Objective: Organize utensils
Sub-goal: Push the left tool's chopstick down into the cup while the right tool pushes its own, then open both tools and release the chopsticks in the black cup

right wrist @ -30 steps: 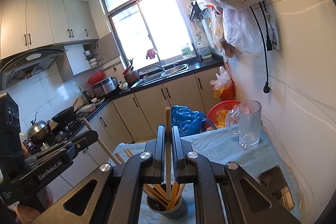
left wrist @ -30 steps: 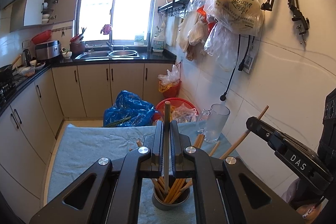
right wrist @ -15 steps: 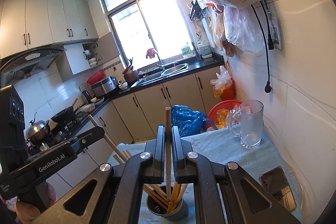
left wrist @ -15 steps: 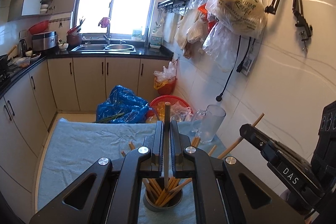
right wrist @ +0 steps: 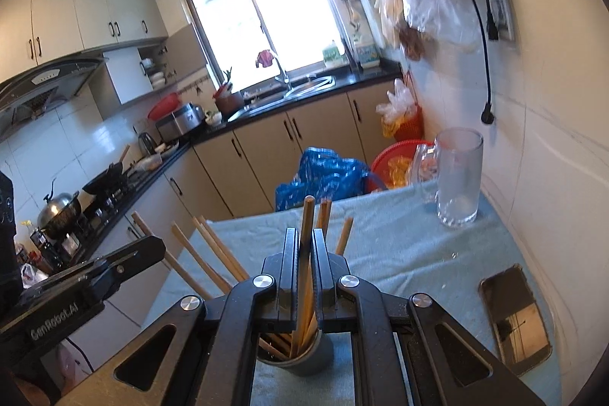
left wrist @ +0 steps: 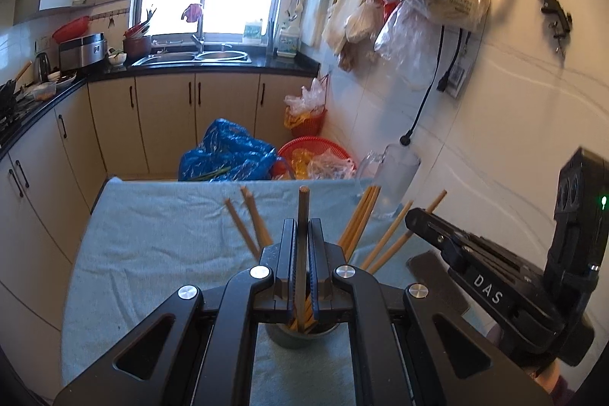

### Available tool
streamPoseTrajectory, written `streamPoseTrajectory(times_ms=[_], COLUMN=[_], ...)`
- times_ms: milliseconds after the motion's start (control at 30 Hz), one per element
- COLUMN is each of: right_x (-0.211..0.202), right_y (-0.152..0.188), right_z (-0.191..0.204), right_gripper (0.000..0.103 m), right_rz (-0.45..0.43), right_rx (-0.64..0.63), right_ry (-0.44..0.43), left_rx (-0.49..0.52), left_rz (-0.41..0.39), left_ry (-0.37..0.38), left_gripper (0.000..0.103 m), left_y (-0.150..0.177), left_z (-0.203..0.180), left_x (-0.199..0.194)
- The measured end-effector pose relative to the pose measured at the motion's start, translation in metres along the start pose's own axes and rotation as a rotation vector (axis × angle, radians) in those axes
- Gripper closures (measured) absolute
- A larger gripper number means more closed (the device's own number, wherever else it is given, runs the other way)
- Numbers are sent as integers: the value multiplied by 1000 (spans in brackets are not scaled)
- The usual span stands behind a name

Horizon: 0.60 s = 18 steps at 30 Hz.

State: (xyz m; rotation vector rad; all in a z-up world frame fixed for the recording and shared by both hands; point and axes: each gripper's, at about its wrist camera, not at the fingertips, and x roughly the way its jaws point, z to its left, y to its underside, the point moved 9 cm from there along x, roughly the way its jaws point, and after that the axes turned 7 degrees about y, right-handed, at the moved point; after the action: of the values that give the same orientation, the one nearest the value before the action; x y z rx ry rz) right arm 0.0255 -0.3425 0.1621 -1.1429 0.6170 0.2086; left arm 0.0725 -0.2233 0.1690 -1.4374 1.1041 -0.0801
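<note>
A: Nearest? Left gripper [left wrist: 300, 276] and right gripper [right wrist: 304, 276], each clamped tight on one wooden chopstick [left wrist: 302, 234].
B: Beyond: grey round cup [right wrist: 304, 362] of chopsticks on the blue towel [left wrist: 152, 234]. Lowering step, probably; release next.

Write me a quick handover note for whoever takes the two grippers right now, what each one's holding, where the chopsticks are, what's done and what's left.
Left gripper: shut on one chopstick, its lower end in the holder cup.
Right gripper: shut on another chopstick, lower end also in the cup.
Things: the cup stands on the blue cloth, with several chopsticks leaning in it. Glass mug and phone sit on the cloth, apart.
Done: most chopsticks are in the cup.
Left: open both grippers to release the two sticks, then lift clear. No loose chopsticks show on the cloth.
</note>
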Motion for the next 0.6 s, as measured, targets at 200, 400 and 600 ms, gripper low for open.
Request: streamPoseTrajectory(times_ms=[200,400,600], right_x=[17,26,28], right_y=[19,22,22], right_z=[-2,-9,-10], right_gripper=[96,96,95], right_rz=[48,64,65], right_rx=[-3,5,6], right_ry=[4,18,20], left_rx=[-32,-51,-64], left_rz=[49,74,110], left_ry=[-13,-22,-33], left_gripper=[98,98,98], left_y=[22,33,45], left_z=[13,22,28], left_x=[15,20,28])
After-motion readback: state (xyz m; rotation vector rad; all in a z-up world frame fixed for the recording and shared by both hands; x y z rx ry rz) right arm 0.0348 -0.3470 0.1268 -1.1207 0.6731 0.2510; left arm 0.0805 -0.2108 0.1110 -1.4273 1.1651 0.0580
